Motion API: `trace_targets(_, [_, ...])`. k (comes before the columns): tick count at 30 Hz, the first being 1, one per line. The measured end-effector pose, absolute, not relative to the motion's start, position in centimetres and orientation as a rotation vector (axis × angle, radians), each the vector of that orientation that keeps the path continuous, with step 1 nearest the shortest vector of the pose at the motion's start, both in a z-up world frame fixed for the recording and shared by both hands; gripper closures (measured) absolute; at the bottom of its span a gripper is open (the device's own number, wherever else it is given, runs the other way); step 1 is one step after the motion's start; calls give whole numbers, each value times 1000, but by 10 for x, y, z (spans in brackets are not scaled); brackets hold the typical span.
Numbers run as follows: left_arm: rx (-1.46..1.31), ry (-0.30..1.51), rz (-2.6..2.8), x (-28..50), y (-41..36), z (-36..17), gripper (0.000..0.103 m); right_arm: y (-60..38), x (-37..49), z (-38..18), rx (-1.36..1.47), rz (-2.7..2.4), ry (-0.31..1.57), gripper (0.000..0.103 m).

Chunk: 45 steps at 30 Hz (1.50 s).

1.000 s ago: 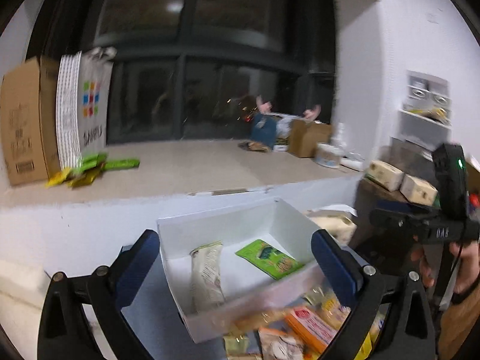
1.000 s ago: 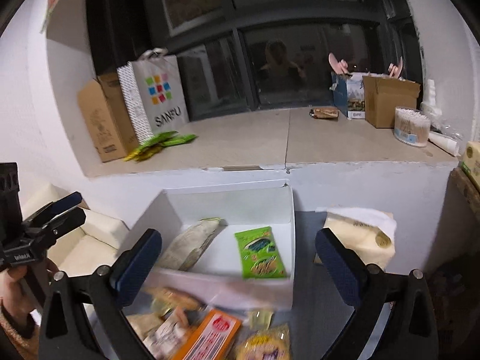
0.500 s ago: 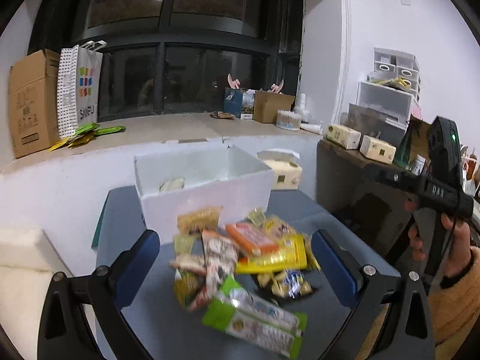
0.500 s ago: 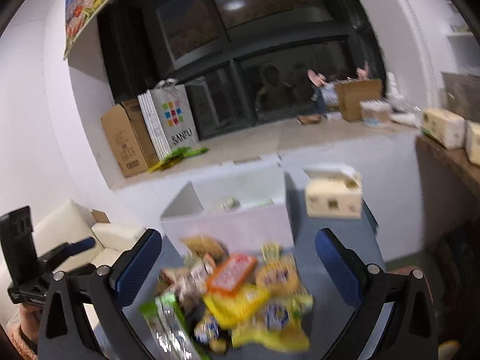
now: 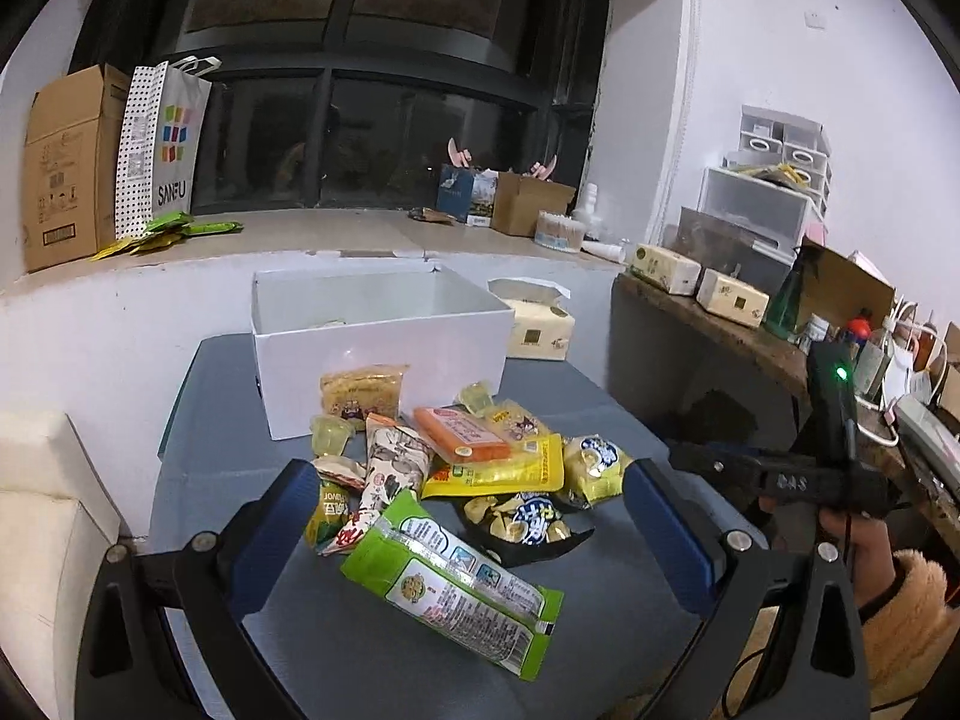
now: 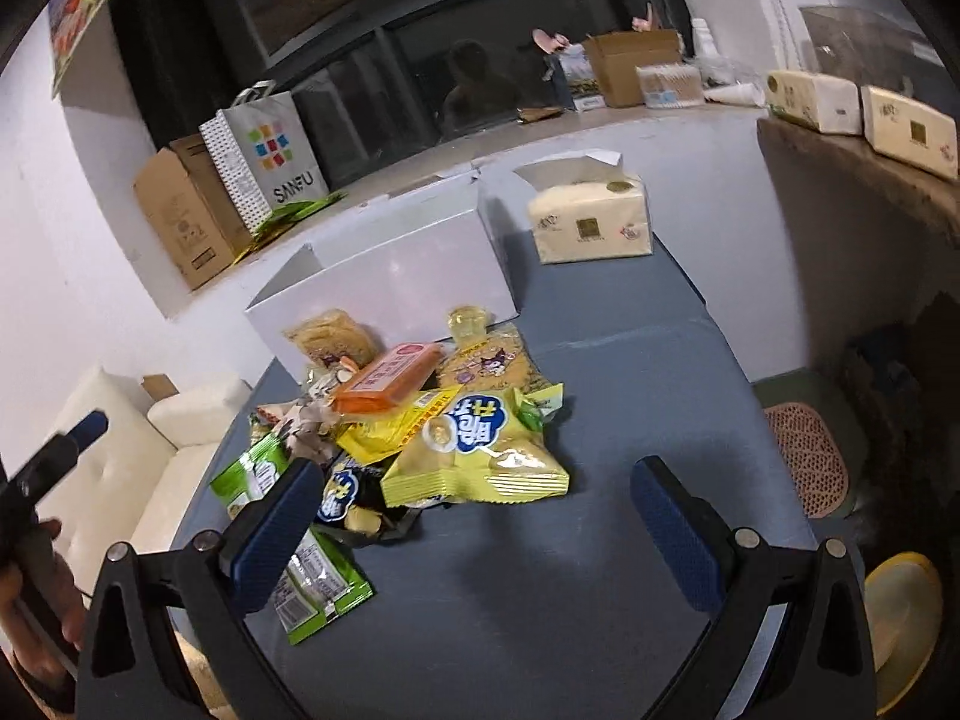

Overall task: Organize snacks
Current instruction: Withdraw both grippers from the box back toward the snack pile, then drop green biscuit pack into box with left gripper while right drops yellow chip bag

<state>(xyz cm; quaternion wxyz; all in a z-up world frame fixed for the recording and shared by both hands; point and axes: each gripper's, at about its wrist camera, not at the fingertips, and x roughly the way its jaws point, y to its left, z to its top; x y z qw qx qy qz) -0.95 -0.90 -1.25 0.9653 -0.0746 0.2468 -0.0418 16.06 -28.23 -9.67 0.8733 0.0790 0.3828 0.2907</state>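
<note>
Snacks lie in a loose heap on the blue-grey counter, just in front of an open white box that stands at the counter's far edge by the wall. On top of the heap sits an orange flat pack, resting on a yellow pouch. A long green packet lies nearest the left tongs, angled across the counter, with a black bag of wrapped sweets just behind it and a cartoon-printed cone pack to its left. A pale yellow noodle-type bag leans against the box front, and a small jelly cup sits just below it. From the right wrist view a yellow-green puffed bag with blue lettering lies at the near right side of the heap.

Both pairs of tongs are spread wide and hold nothing: the left pair hovers over the near end of the heap, the right tongs hang above bare counter to the right of the puffed bag. A tissue pack stands on the counter beside the box. On the window ledge behind stand a SANFU paper bag and a brown carton
</note>
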Motion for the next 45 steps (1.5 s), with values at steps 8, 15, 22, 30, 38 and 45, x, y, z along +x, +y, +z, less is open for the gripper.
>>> trace_targets(8, [-168, 515, -76, -13, -1, -20, 0, -256, 197, -121, 169, 657, 913, 0])
trace_targets(15, [-192, 548, -72, -13, 6, -32, 0, -230, 230, -147, 196, 677, 1007, 2])
trace_targets(22, [-264, 600, -68, -8, 18, -51, 0, -244, 231, -157, 276, 673, 988, 37])
trace_targets(30, [-428, 709, -94, 8, 31, -83, 0, -291, 214, -141, 391, 670, 909, 42])
trace_targets(38, [-621, 854, -133, 28, 30, -133, 0, -315, 187, -109, 394, 684, 792, 42])
trace_targets(45, [-729, 897, -207, 54, 25, -154, 47, -306, 177, -102, 377, 728, 772, 42])
